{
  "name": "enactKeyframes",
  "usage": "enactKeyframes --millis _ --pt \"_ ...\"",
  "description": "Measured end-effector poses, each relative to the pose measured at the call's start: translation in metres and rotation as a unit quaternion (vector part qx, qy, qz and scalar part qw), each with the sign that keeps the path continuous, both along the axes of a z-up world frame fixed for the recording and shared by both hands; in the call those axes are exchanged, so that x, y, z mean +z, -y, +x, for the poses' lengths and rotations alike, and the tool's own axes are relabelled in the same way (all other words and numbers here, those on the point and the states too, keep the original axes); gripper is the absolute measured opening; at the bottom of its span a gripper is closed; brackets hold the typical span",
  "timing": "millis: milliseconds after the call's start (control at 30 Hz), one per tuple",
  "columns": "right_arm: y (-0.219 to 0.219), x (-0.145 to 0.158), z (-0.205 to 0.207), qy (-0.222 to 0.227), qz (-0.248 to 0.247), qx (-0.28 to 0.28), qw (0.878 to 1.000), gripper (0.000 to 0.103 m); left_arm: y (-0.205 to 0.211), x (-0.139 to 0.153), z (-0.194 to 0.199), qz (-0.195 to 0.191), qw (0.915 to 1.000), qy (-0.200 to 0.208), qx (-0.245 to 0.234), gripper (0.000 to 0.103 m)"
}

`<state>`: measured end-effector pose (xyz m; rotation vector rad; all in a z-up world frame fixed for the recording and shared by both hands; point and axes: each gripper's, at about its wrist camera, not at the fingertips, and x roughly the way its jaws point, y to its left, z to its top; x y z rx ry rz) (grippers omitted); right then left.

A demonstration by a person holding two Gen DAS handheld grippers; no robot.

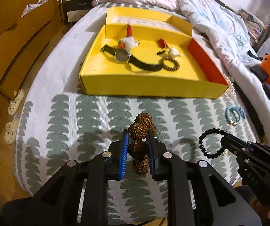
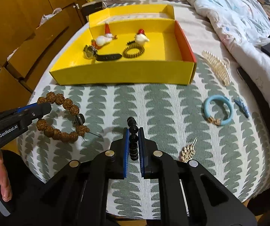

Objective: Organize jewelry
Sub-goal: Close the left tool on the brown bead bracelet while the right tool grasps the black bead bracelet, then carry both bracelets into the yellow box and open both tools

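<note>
Bracelets are hanging from both grippers above a bed covered in a white spread with green leaf shapes. The left gripper [image 1: 137, 134] is pinching a brown bracelet [image 2: 59, 116] of large knobbly beads, its jaws closed down to the width of a single bead, so the rest of the loop is dangling free. The right gripper [image 2: 134, 131] is doing the same with a black bracelet [image 1: 210, 143] of small round beads, its jaws nearly together on the strand. Each is gripping only one side of its loop, probably so the bracelet can drop cleanly once released.

Ahead of both, a yellow box [image 2: 123, 74] is sitting open on the bed, serving as the place where pieces are being collected. Inside it are lying a wristwatch [image 1: 122, 55], a coiled hair tie [image 1: 169, 63] and two small red-and-white ornaments.

Other pieces are waiting on the spread to the right, well apart from the box's inside: a blue bangle [image 2: 217, 111], a pearl hair claw [image 2: 217, 66] just beside the box, a small blue clip [image 2: 242, 106] and a gold trinket [image 2: 188, 150].
</note>
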<state>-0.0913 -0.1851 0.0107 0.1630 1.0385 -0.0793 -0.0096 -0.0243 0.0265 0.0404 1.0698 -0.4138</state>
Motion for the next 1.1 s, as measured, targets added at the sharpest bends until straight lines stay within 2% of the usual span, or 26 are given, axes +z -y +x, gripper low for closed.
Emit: enactKeyframes --millis 333,500,700,833,1100 --pt "-0.008 0.036 0.021 0.028 0.002 0.02 0.999 0.01 0.002 0.047 0.013 -0.017 0.9993 0.032 -0.002 0.02" --pt "-0.006 0.057 0.049 0.044 0.003 0.026 0.999 0.01 0.009 0.072 0.027 -0.014 0.9982 0.058 0.0 0.02" --pt "0.005 0.07 0.09 0.047 0.001 0.023 0.999 0.01 0.024 0.083 0.06 -0.007 0.9977 0.067 0.005 0.02" --pt "0.017 0.067 0.117 0.04 0.002 0.019 0.999 0.01 0.035 0.082 0.082 -0.002 0.9979 0.065 0.004 0.02" --pt "0.037 0.032 0.162 0.004 -0.001 0.017 1.0 0.01 0.066 0.073 0.124 0.002 0.9983 0.058 -0.003 0.02"
